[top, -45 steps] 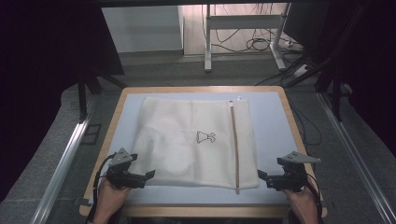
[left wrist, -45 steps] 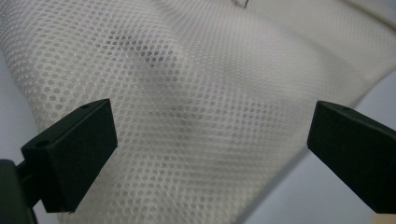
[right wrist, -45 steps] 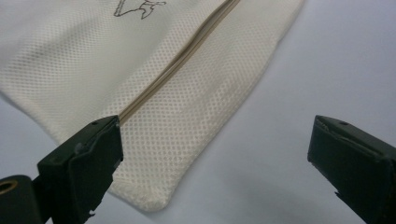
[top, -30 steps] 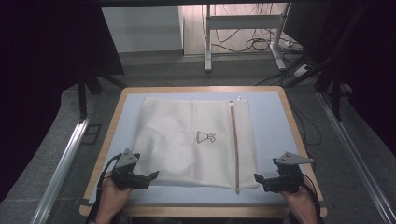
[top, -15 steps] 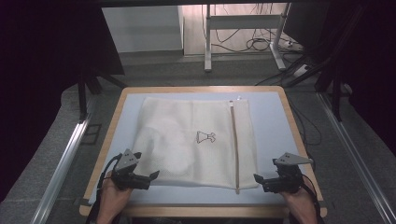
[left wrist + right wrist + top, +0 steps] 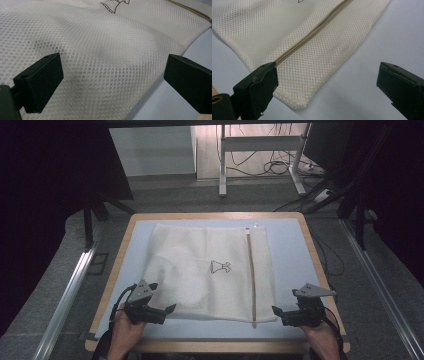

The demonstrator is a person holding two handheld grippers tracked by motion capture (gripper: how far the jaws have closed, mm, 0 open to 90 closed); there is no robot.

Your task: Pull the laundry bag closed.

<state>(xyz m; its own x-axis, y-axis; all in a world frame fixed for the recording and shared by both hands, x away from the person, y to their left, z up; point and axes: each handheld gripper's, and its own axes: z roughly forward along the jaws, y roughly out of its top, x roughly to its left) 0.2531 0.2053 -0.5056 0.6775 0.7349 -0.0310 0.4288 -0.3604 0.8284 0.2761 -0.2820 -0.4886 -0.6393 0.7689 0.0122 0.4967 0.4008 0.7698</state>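
**Two grippers set at the near corners of a mesh bag**

Two hand-held grippers are seen at the near edge of the worktop (image 6: 295,265), one at each near corner of a cream mesh bag (image 6: 200,270). The bag is laid flat on the pale blue surface, roughly in the middle, with its long sides running away from the person. A small dark printed emblem (image 6: 220,267) is seen near the bag's centre, and a tan zip (image 6: 251,275) runs along its right part from the far edge to the near edge.

The left gripper (image 6: 167,310) is held at the near left corner of the bag. In the left gripper view its jaws are spread wide, with bare mesh between them and nothing clamped; the bag's edge and a strip of blue surface are seen by the right-hand jaw.

The right gripper (image 6: 276,311) is held just beside the near right corner. In the right gripper view its jaws are likewise spread wide and hold nothing; the corner of the bag and the near end of the zip lie by the left-hand jaw.
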